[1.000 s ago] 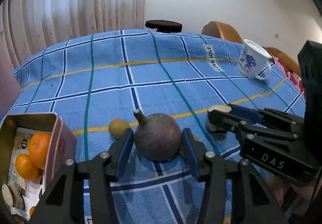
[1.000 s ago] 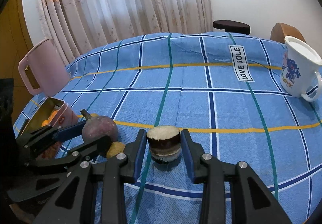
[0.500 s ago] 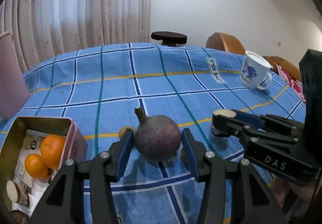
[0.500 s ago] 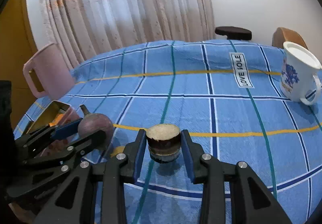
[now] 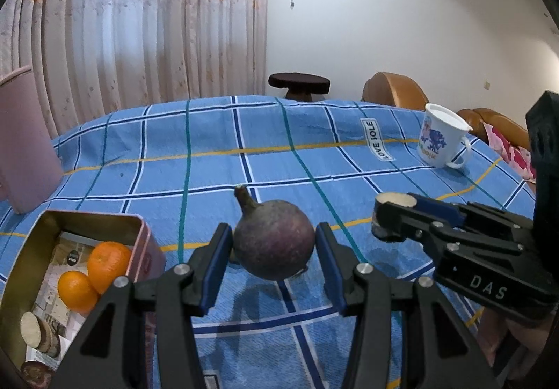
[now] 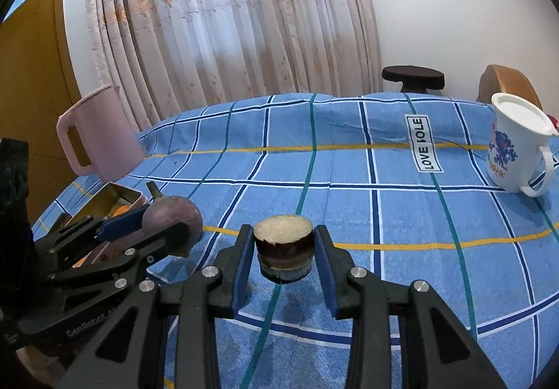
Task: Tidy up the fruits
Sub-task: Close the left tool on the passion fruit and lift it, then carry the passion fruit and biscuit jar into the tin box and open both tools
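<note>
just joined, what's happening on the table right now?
A person is sorting fruit with a handheld claw in each hand. The left claw is shut on a round purple fruit, held above the blue checked tablecloth. The right claw grips a short cut chunk with a pale top, also lifted. A pink tin at the left already holds two oranges and a slice.

On my table: two oranges [image 5: 92,270] in one tin [image 5: 146,249], one purple round fruit [image 5: 274,242], one cut dark chunk [image 6: 283,249], one white mug [image 6: 517,148], one pink jug [image 6: 99,130]
</note>
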`<state>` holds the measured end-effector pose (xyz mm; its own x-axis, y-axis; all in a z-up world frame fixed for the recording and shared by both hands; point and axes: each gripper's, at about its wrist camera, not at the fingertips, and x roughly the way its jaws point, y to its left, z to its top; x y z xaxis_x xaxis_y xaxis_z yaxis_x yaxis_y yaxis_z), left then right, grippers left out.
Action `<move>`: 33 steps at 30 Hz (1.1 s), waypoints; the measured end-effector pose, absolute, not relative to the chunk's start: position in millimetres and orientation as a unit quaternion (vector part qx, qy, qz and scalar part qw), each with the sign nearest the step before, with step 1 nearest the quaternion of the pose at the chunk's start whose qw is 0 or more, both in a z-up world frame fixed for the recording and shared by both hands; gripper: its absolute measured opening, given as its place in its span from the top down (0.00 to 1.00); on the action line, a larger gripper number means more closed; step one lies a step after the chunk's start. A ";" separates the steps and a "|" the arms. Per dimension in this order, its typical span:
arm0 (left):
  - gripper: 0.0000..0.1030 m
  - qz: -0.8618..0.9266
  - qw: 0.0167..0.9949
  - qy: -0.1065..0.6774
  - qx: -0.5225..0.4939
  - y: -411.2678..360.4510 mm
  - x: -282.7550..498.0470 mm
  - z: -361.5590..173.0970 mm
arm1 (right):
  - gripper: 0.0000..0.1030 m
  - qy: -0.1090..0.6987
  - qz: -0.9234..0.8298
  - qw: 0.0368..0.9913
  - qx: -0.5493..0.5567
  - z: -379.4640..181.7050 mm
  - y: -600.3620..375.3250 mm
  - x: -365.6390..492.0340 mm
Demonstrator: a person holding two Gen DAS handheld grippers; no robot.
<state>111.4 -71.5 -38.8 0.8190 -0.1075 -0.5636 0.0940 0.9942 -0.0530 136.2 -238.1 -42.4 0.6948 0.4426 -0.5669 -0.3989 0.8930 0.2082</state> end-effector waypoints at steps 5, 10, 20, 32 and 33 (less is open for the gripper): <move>0.51 -0.048 0.957 0.285 -0.009 -71.2 107.1 -36.7 | 0.64 0.303 0.229 0.924 0.030 -39.7 -238.4 131.4; 0.51 -0.045 0.960 0.275 -0.006 -72.4 103.6 -34.9 | 0.64 0.294 0.228 0.928 0.026 -37.0 -237.4 127.6; 0.51 -0.036 0.967 0.250 0.001 -73.4 94.2 -30.3 | 0.64 0.265 0.226 0.937 0.019 -31.2 -238.1 116.4; 0.53 -0.018 0.971 0.238 0.002 -63.6 81.8 -27.3 | 0.64 0.269 0.236 0.934 0.000 -31.2 -222.0 107.0; 0.53 -0.016 0.970 0.241 0.000 -61.4 80.7 -27.7 | 0.64 0.271 0.238 0.933 0.001 -31.5 -220.5 106.9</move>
<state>80.7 -61.4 -27.7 0.8836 -0.0319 -0.4671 0.0320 0.9995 -0.0077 106.9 -220.5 -31.5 0.7400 0.4442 -0.5051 -0.4427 0.8870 0.1314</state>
